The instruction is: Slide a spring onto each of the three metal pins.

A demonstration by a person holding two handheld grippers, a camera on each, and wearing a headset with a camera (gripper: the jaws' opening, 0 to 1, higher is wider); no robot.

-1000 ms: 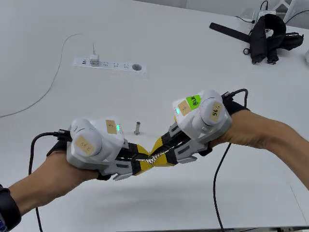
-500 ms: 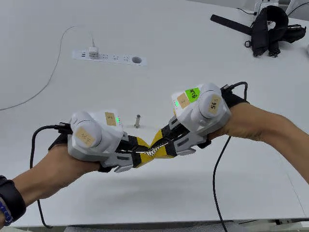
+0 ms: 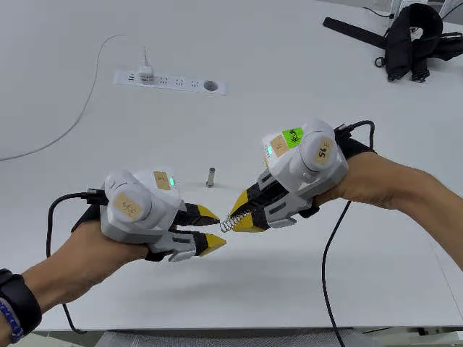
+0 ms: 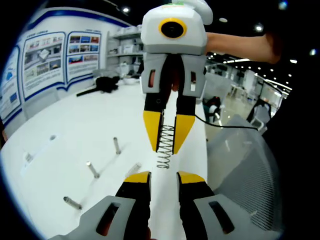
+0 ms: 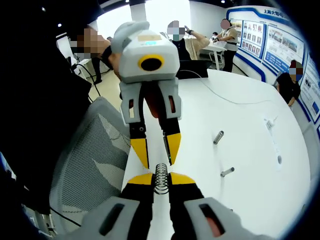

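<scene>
Spring (image 3: 226, 223) is pinched in the right gripper (image 3: 236, 218), whose jaws are nearly closed on it, and its free end pokes toward the left gripper (image 3: 213, 229), whose jaws are apart and empty. A pin (image 3: 210, 176) stands upright on the table (image 3: 304, 87), just to the far side. We should line the coil's bore up over the pin's top, lower it straight, and release only once it is seated.

On the white table (image 3: 289, 94) a short metal pin (image 3: 210, 177) stands just behind the left gripper (image 3: 215, 228) and right gripper (image 3: 238, 218), with a coiled wire spring (image 3: 227, 223) between their tips, a white power strip (image 3: 181, 83) far left and black straps (image 3: 416, 32) far right.
</scene>
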